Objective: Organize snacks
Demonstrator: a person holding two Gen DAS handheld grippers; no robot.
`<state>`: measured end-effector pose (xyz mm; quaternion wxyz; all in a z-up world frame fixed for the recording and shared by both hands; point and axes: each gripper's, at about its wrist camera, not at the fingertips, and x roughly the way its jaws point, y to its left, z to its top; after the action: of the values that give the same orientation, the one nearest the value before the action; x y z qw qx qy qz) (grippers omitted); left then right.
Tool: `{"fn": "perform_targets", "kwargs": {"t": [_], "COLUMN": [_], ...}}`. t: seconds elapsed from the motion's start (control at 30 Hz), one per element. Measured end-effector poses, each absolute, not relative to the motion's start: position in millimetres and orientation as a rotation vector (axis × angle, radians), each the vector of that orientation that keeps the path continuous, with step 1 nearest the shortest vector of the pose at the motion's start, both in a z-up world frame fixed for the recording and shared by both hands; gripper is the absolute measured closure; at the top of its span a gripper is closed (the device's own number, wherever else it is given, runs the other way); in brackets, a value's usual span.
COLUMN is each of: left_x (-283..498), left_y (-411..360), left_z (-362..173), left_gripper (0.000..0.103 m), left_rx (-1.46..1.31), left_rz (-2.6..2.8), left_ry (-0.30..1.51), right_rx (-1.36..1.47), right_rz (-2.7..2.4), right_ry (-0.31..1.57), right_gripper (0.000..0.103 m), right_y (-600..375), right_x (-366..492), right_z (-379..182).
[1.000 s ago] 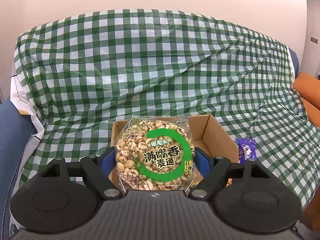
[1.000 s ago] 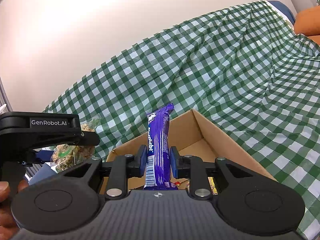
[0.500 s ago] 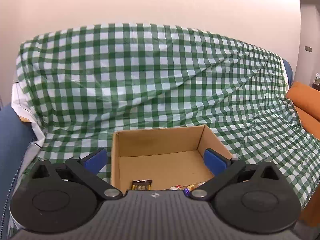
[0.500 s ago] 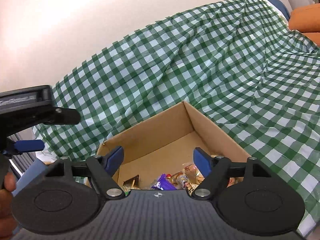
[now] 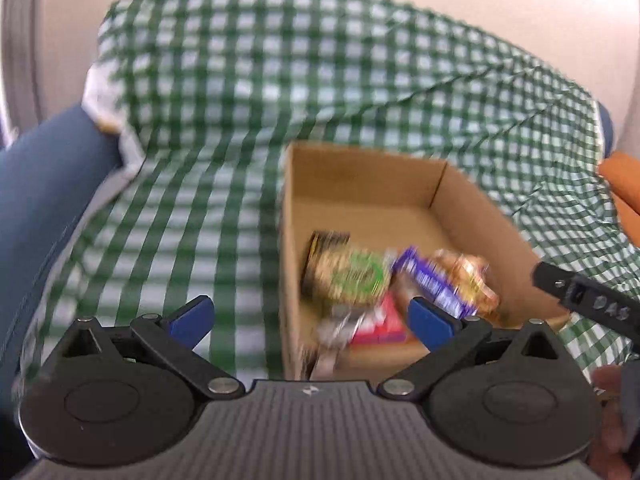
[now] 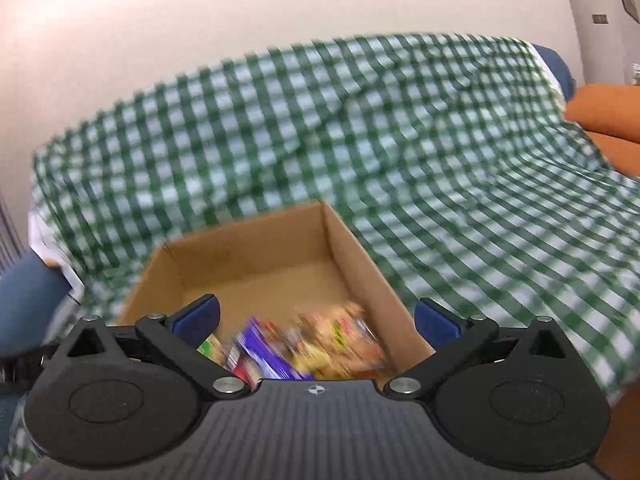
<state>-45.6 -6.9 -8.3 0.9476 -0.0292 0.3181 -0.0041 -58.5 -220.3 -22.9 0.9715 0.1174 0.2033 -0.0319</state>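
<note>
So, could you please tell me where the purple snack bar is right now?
In the left wrist view, the purple snack bar lies inside the cardboard box, between the green-ringed puffed-grain packet and an orange packet.

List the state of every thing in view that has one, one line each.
left gripper: open, nothing between the fingers.
right gripper: jaws opening, nothing between them.
cardboard box: open-topped, upright on the cloth.
green-ring snack pack: lying in the box.
purple bar: lying in the box, on other packets.
checked cloth: spread out, creased.
</note>
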Motion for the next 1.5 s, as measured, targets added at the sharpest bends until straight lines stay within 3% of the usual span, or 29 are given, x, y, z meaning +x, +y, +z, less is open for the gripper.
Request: {"fn": "perform_targets", "kwargs": {"t": [0.23, 1.5], "left_x": [-56.5, -56.7], "left_y": [-2.3, -2.1], "left_z": [-32.7, -40.5], "left_gripper": [0.000, 0.000], "left_rx": [-0.042, -0.053], "left_rz": [-0.007, -0.021], "left_ry": [0.693, 0.705], "right_rx": [0.190, 0.017], "right_rz": [-0.075, -0.039], "right_ry": [0.520, 0.533], "right_gripper": [0.000, 0.001], "right_y": [-209.1, -169.3], "right_x": [-89.5, -82.9], "right_z": [-33.1, -40.1]}}
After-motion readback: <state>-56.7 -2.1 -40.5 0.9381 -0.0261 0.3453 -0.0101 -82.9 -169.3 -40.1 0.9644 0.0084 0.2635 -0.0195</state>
